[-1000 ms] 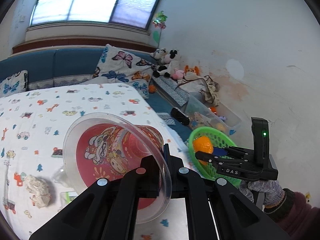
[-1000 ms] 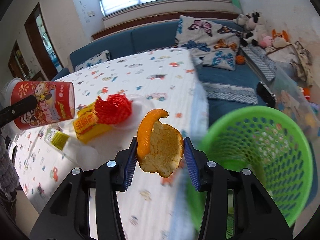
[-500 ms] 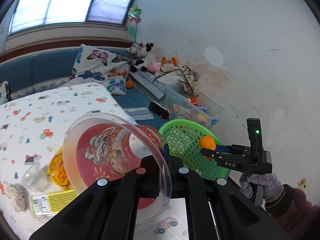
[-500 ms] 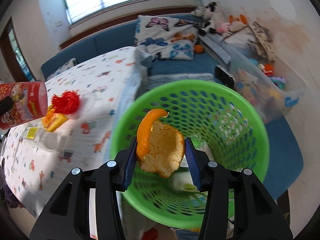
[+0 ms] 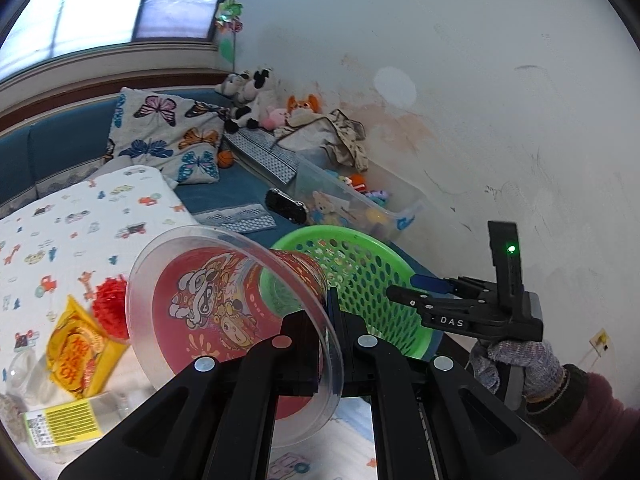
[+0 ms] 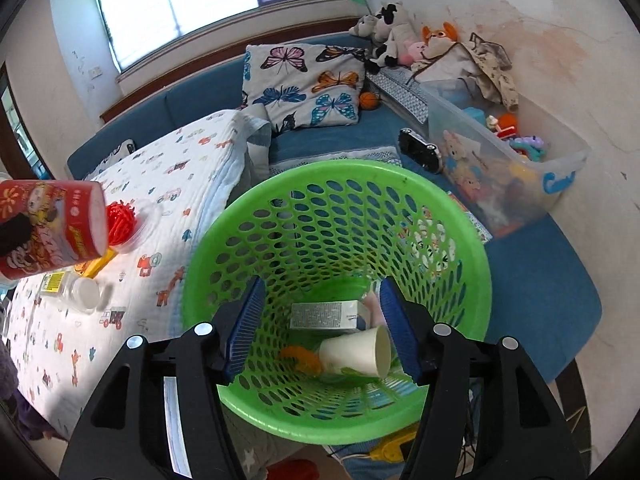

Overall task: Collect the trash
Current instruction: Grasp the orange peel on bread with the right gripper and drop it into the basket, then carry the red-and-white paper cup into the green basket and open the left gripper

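A butterfly pillow (image 6: 304, 80) rests on the blue sofa (image 6: 192, 108), with stuffed toys (image 6: 396, 36) and a clear toy bin (image 6: 516, 184) beside it

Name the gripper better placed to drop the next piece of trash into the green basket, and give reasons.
Left. The left gripper is shut on the red cup, held beside the green basket. The right gripper is open and empty over the basket.

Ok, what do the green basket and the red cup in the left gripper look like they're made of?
The green basket looks like molded plastic: glossy, with regular punched holes all round. The red cup looks like printed paper or card with a matte cartoon wrap; its clear lid seems thin plastic, see-through and shiny. The cup's body could be coated plastic.
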`<state>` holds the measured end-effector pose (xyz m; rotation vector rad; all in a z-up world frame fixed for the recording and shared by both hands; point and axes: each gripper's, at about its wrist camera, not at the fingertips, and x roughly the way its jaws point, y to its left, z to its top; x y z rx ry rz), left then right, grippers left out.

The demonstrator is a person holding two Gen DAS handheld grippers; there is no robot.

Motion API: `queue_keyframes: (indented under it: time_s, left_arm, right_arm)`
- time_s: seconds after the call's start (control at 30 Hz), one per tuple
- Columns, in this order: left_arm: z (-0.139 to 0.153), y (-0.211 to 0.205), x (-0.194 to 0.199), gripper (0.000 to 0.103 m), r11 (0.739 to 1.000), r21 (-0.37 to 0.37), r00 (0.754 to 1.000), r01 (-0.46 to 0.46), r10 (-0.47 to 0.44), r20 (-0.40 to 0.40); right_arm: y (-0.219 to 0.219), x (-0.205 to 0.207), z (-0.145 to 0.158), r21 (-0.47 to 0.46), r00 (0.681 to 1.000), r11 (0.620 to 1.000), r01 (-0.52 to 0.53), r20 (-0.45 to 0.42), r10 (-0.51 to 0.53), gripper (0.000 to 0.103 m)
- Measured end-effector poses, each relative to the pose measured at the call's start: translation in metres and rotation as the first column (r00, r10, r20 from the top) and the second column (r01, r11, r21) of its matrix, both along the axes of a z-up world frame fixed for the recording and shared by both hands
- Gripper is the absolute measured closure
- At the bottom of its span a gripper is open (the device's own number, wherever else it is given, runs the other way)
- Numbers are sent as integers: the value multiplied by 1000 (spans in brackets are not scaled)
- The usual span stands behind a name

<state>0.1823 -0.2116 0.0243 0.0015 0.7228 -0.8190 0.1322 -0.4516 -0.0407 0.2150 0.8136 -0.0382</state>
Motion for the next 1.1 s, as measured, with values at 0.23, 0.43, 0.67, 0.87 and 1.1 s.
queue_keyframes:
  time_s: [0.23,0.43,0.67,0.87,1.1]
  left_arm:
    - [-12,-34,2,99,998,23,998,56,-56,-30]
    - [-30,-68,4,99,992,79,994,97,-92,-59]
    - [-52,-98,10,99,984,122,988,127,-115,-107]
    - [-68,-110,12,98,978,148,982,149,-128,-142]
    - [-75,-113,10,89,972,159,976,171,-145,-161]
  right_arm:
    - [-4,-15,7,-5,1000,1000,9,23,-8,40]
    - [-9,-26,11,-2,999,1000,17,34,-16,38]
    - [-13,-34,11,4,999,1000,22,39,-22,38]
    - [-15,-36,8,11,999,1000,26,36,-26,38]
    - [-17,-35,6,20,999,999,27,33,-27,38]
